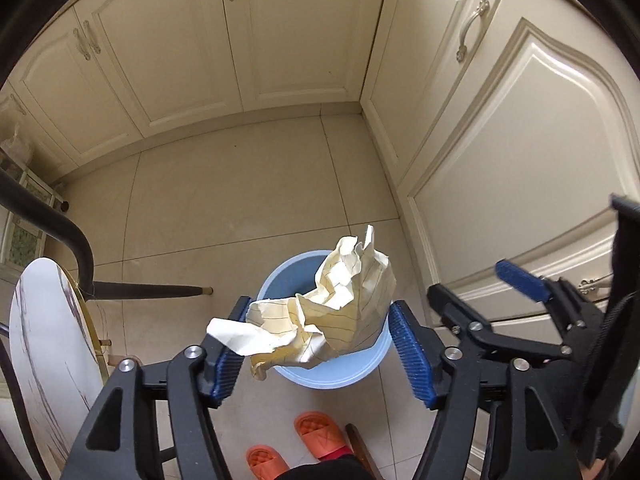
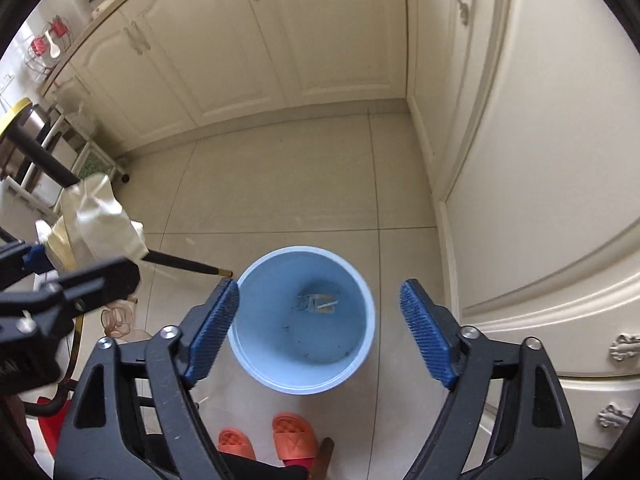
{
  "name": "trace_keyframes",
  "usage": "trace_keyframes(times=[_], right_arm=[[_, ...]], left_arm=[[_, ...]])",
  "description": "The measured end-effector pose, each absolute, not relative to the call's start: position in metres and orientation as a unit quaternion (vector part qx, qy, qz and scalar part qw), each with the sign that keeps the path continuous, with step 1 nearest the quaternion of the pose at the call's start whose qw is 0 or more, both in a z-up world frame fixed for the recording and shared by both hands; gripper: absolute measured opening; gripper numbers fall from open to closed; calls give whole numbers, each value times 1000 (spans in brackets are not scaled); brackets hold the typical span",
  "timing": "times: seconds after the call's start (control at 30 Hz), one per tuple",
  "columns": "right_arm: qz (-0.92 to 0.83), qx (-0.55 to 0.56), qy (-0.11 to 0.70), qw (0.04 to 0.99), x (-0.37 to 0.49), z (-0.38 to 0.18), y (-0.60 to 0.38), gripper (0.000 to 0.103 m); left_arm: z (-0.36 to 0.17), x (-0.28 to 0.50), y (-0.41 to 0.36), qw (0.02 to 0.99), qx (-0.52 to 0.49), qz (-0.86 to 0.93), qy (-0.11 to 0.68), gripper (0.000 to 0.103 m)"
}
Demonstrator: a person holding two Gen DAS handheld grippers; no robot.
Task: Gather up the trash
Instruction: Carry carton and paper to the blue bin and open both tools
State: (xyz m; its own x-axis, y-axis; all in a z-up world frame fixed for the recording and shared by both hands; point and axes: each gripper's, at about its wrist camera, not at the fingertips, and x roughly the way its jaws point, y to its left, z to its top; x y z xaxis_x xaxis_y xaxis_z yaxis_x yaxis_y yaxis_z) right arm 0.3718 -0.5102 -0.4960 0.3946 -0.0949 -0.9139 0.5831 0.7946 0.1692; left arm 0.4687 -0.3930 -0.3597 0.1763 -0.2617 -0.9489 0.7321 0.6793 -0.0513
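Observation:
A crumpled sheet of yellow lined paper (image 1: 328, 308) sits between the blue pads of my left gripper (image 1: 320, 344), right above a light blue trash bin (image 1: 372, 364) on the tiled floor. The jaws stand wide and the paper touches only the left pad, so it looks loose. The paper also shows at the left of the right wrist view (image 2: 96, 216). My right gripper (image 2: 320, 332) is open and empty above the same bin (image 2: 256, 368), which holds a small scrap (image 2: 318, 304) at its bottom. The right gripper also shows in the left wrist view (image 1: 500, 308).
Cream cabinets (image 1: 500, 184) line the back and right side. A round marble table (image 1: 44, 344) with black legs (image 1: 156, 291) stands at the left. Orange slippers (image 2: 292, 436) are just before the bin. A shelf rack (image 2: 92, 160) stands at far left.

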Motion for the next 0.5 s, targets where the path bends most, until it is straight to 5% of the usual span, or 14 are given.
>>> trace_keyframes(times=[0.5], right_arm=[[-182, 202, 412, 870, 341, -372, -472, 86]], left_arm=[[-226, 385, -307, 835, 180, -316, 412, 84]])
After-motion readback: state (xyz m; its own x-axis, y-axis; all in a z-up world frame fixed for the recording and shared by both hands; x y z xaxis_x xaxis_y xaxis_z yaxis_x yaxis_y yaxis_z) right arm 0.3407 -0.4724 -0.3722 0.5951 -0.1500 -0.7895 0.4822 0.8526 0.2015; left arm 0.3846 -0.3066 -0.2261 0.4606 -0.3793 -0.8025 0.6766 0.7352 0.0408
